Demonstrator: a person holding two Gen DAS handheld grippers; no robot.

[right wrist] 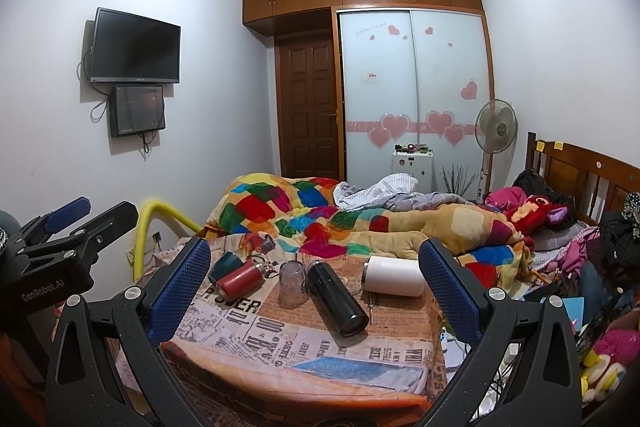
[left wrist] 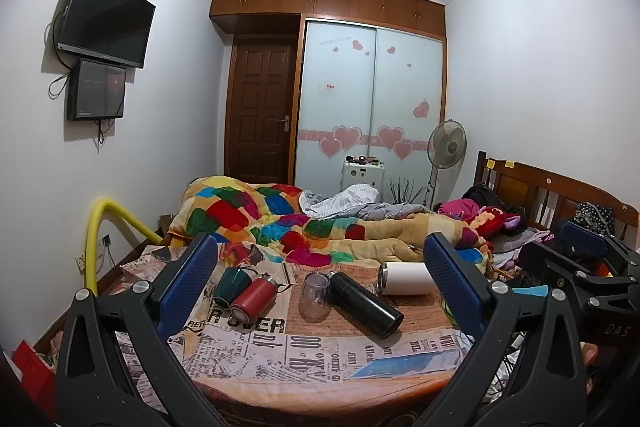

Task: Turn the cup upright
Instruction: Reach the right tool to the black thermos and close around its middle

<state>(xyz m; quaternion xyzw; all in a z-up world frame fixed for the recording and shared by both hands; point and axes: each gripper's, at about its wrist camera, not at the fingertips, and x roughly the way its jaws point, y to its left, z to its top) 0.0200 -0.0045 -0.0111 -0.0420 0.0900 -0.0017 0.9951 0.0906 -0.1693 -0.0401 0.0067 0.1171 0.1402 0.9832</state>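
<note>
Several cups lie on a round table covered with a newspaper-print cloth (left wrist: 304, 359) (right wrist: 280, 343). A clear plastic cup (left wrist: 315, 297) (right wrist: 292, 283) stands upside down at the middle. A black flask (left wrist: 366, 303) (right wrist: 338, 301), a red flask (left wrist: 253, 297) (right wrist: 240, 279), a dark green cup (left wrist: 231, 285) (right wrist: 224, 265) and a white tumbler (left wrist: 404, 278) (right wrist: 394, 275) lie on their sides. My left gripper (left wrist: 320, 279) is open and empty, short of the cups; it also shows in the right wrist view (right wrist: 86, 215). My right gripper (right wrist: 316, 275) is open and empty; it also shows in the left wrist view (left wrist: 576, 247).
A bed with a colourful patchwork quilt (left wrist: 280, 215) (right wrist: 320, 215) lies right behind the table. A yellow padded rail (left wrist: 100, 235) (right wrist: 152, 223) stands at the left. Clothes and toys (right wrist: 600, 259) pile up at the right. A standing fan (left wrist: 446, 147) is by the wardrobe.
</note>
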